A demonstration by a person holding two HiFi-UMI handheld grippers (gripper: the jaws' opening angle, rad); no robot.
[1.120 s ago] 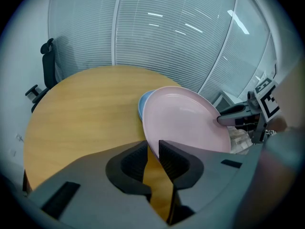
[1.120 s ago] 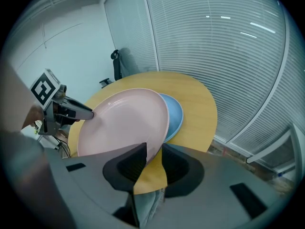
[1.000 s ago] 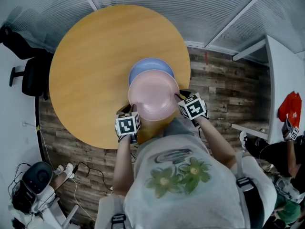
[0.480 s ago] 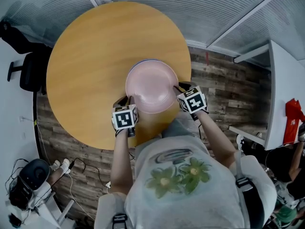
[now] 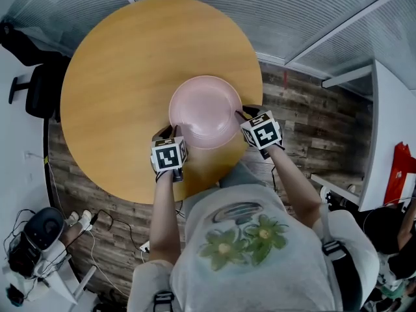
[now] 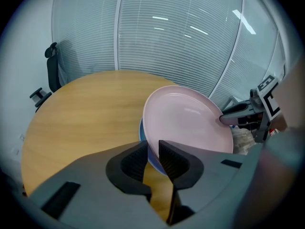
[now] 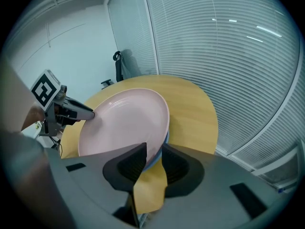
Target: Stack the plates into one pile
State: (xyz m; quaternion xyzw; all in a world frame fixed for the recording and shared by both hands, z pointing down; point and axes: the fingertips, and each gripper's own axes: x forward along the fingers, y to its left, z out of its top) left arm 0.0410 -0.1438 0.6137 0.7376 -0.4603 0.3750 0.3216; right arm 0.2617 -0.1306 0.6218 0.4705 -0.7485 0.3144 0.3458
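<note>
ok, both claws are clamping the pale pink round plate [image 5: 205, 111] by its rim. left gripper [image 5: 173, 131] is pinching the near-left edge and right gripper [image 5: 242, 117] the near-right edge, jaws part-closed on the rim. the pink plate is sitting directly over the blue round plate [image 6: 153, 159] on the round wooden table [image 5: 123, 77], hiding it from the head view. only a blue sliver is showing under the pink rim in the gripper views, and i can't tell if they're touching. so the target is lying straight below, both hands equally near. i'm guessing lower, then release. both grippers are pointing steeply down and inward, forearms reaching forward.
</note>
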